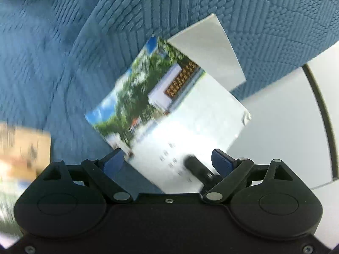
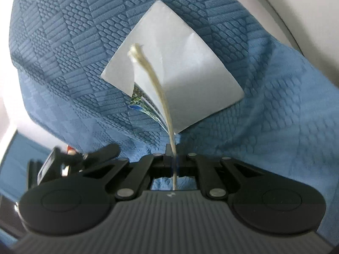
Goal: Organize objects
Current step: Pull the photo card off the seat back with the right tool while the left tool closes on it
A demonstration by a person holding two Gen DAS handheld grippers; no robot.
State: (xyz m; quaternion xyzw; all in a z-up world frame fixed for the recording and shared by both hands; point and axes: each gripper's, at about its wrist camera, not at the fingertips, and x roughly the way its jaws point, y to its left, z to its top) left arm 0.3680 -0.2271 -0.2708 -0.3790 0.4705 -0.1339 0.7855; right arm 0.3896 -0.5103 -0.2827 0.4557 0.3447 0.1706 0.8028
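A thin printed card (image 1: 167,105) shows trees, blue sky and a building, with a pale lower half. My right gripper (image 2: 172,160) is shut on its lower edge, and its black finger (image 1: 197,169) reaches in over the card's bottom corner. Seen edge-on, the card (image 2: 156,89) rises away from the jaws, frayed at its far corner. Beyond it a white sheet (image 2: 190,69) lies on the blue quilted bedspread (image 2: 63,53); I cannot tell whether the two are joined. My left gripper (image 1: 168,160) stands open, its blue pads (image 1: 114,160) either side of the card's corner, not touching.
A blurred tan cardboard box (image 1: 23,148) sits at the left edge. A white surface (image 1: 286,131) with a curved dark strip (image 1: 324,116) borders the bedspread on the right. Blurred black hardware (image 2: 63,163) shows at the lower left beside my right gripper.
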